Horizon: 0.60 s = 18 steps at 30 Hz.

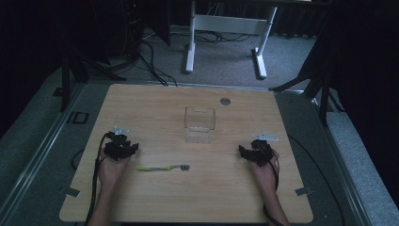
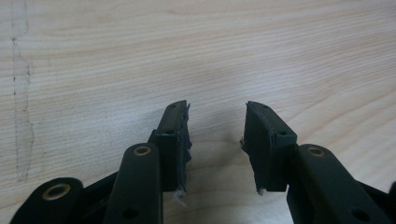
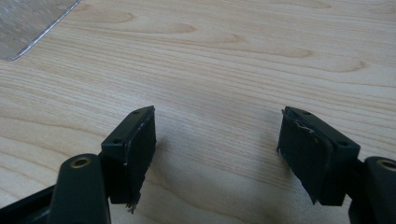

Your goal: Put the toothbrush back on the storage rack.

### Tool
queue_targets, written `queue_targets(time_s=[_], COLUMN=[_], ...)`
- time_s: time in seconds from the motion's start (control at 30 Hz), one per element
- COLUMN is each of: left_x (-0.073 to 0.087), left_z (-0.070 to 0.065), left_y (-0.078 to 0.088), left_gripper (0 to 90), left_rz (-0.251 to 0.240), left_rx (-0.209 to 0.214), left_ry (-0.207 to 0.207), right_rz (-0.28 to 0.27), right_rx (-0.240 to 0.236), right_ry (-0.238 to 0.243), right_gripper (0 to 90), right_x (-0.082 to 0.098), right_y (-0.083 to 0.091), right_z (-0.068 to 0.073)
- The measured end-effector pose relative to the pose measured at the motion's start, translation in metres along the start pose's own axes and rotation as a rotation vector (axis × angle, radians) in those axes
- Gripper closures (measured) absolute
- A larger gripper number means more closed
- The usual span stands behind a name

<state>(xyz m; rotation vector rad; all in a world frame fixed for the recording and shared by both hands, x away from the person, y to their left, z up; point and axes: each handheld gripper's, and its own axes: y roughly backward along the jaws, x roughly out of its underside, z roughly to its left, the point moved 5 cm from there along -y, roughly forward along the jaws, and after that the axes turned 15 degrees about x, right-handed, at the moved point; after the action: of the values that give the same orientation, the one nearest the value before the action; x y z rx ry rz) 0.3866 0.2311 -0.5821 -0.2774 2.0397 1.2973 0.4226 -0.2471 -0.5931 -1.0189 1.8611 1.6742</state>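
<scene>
The high view looks forward and down over the whole table [image 1: 155, 101]; both gripper views skim that wood closely (jaws foremost).

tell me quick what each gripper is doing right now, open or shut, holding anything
Left gripper: open, nothing between its jaws, bare table under them.
Right gripper: open wider, holding nothing.

No readable text, labels, brands or nos. anywhere. Table [image 1: 155, 101], clear box [image 1: 199, 123], toothbrush [image 1: 163, 167]: all unmarked as far as visible. Small round disc [image 1: 225, 101] on table too small & dim to tell if it carries any mark.
</scene>
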Motion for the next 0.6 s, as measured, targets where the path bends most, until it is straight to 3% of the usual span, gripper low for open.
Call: queue_targets(time_s=[0.17,0.6], left_x=[-0.004,-0.012], left_z=[-0.005,-0.013], left_y=[0.015,0.033], left_gripper=[58.0,55.4], left_rz=[-0.033,-0.073], left_rx=[0.001,0.032], left_ry=[-0.035,-0.052], right_rz=[0.0,0.0], right_rx=[0.002,0.001], right_ry=[0.003,0.004], right_gripper=[27.6,27.3], right_x=[0.0,0.0], right_y=[0.0,0.0], right_z=[0.0,0.0])
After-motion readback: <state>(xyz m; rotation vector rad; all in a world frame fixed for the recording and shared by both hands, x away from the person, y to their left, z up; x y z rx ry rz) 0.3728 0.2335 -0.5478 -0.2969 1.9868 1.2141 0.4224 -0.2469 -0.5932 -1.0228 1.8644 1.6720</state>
